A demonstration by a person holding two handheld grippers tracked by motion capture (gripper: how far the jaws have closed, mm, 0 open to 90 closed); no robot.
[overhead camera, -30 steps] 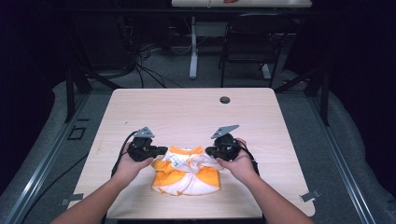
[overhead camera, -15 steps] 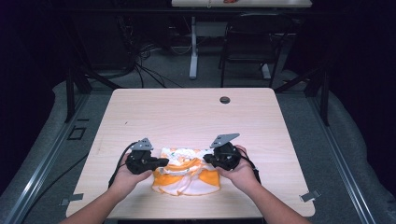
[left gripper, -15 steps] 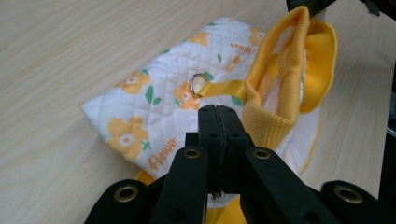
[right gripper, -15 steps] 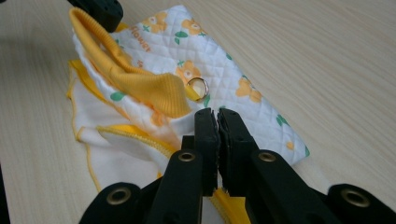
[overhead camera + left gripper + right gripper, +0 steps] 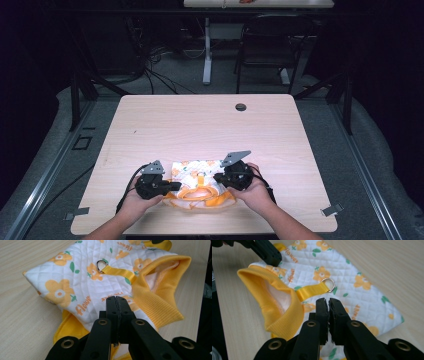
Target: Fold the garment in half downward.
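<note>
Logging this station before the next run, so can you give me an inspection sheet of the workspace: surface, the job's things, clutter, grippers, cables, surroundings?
Surface: light wood table, bare apart from the garment; dark round grommet near the far edge.
Job's things: quilted white garment with orange flowers, yellow ribbed trim, a yellow strap ending in a metal ring; lies flat near the front edge.
Clutter: nothing seen.
Grippers: left gripper and right gripper both look shut, jaws over the garment's two sides.
Cables: black cable trails from the left gripper; more on the floor behind.
Surroundings: dark room, grey floor, chair and another table beyond.
</note>
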